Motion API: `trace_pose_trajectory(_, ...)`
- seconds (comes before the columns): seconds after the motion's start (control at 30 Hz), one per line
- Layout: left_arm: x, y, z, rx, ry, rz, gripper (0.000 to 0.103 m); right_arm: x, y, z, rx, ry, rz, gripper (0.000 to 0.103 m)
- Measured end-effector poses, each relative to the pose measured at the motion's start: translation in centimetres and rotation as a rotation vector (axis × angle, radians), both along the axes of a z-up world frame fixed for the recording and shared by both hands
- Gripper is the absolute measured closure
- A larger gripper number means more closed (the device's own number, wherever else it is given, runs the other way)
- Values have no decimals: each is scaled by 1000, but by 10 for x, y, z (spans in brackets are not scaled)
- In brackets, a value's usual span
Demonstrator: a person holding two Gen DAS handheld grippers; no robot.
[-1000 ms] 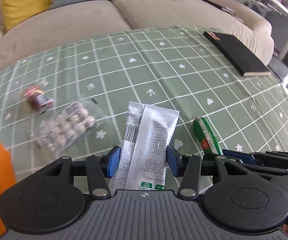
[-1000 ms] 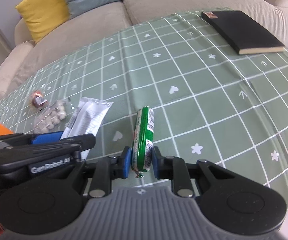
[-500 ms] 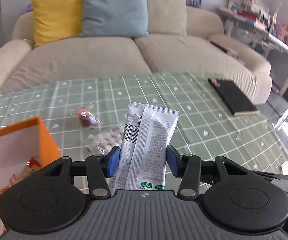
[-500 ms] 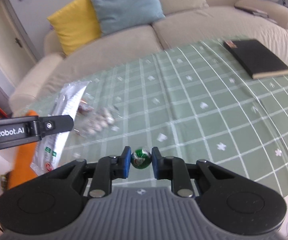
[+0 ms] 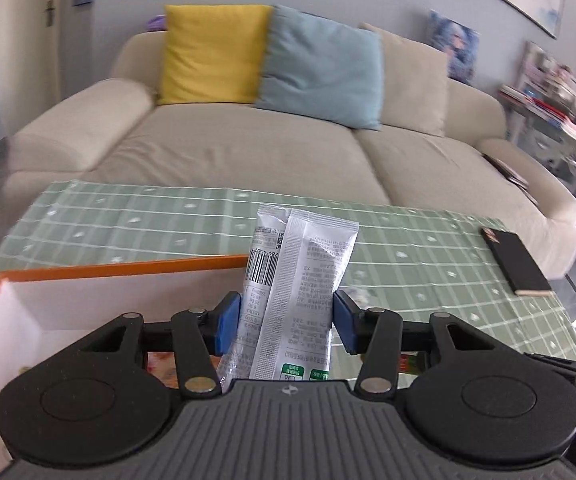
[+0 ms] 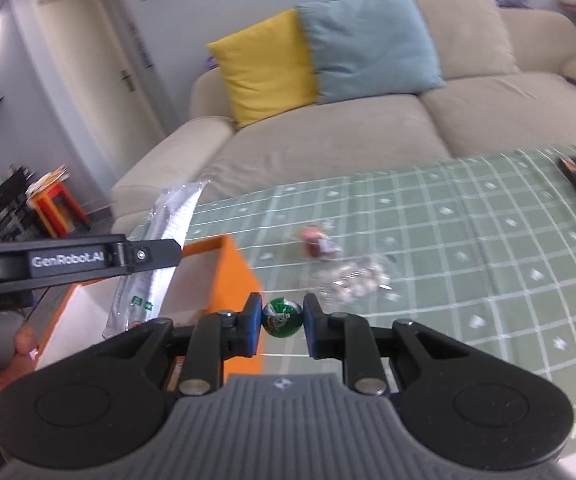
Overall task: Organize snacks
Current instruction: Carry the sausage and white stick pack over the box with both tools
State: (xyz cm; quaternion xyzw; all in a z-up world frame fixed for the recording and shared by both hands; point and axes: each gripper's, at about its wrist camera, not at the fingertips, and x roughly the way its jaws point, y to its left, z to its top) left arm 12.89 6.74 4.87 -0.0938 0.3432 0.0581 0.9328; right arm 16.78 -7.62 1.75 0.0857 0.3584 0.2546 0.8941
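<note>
Green-checked cloth covers the counter. Over the orange box, newly brought beneath at 7 o'clock, a silver packet is clamped by the left gripper; the green sausage is pinched by the right gripper. Both were lifted; dropping in is judged next.

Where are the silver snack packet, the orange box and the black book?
silver snack packet (image 5: 312,264), left wrist view, printed back
orange box (image 6: 235,276), right wrist view, outer side wall
black book (image 5: 518,264), left wrist view, cover
</note>
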Motion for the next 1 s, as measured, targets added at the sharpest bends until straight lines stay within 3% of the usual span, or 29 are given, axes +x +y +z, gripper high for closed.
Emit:
trace_pose_trajectory(0.4, -21, 91, -26, -55, 75, 177, 47, 2, 99, 11, -42, 19, 160, 84)
trace_pose_trajectory(0.57, -25, 119, -45, -69, 125, 241, 47, 11, 131, -3, -99, 62, 189, 84)
trace_pose_trajectory(0.67, -27, 135, -62, -117, 166, 276, 47, 18, 149, -11, -144, 72, 201, 84)
trace_pose_trajectory(0.77, -29, 146, -75, -163, 203, 284, 47, 22, 163, -18, -187, 75, 213, 84)
trace_pose_trajectory(1.0, -24, 151, -97, -174, 298, 289, 47, 31, 201, -40, -282, 86, 261, 84)
